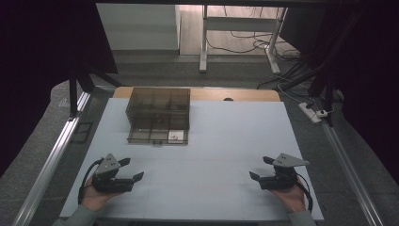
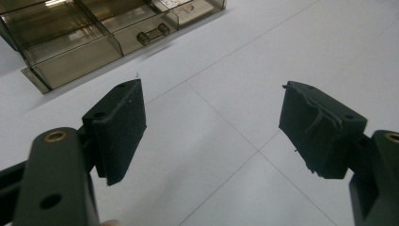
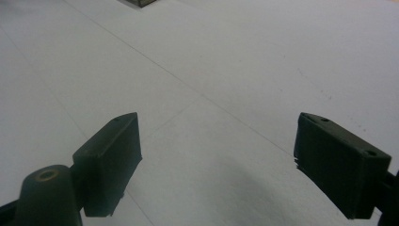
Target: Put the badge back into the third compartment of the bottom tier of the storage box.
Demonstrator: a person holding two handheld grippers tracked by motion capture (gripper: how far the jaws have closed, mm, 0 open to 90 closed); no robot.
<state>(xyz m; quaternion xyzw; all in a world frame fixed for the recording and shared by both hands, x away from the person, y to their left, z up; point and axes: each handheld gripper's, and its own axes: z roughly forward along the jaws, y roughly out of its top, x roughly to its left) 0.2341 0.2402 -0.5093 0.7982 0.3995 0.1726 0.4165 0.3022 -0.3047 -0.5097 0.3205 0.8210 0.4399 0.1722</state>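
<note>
A smoky clear plastic compartment box lies open at the back left of the white table. In the left gripper view the box shows its dividers, with a small dark part in one compartment. My left gripper rests at the front left, held by a hand, jaws wide apart with nothing between them. At the front right my right gripper is likewise open and empty over bare table. Both grippers point inward and stand well short of the box.
A metal rail runs along the table's left side and another along the right. Behind the table are a desk frame, loose cables and a power strip on the floor. Dark curtains hang at both sides.
</note>
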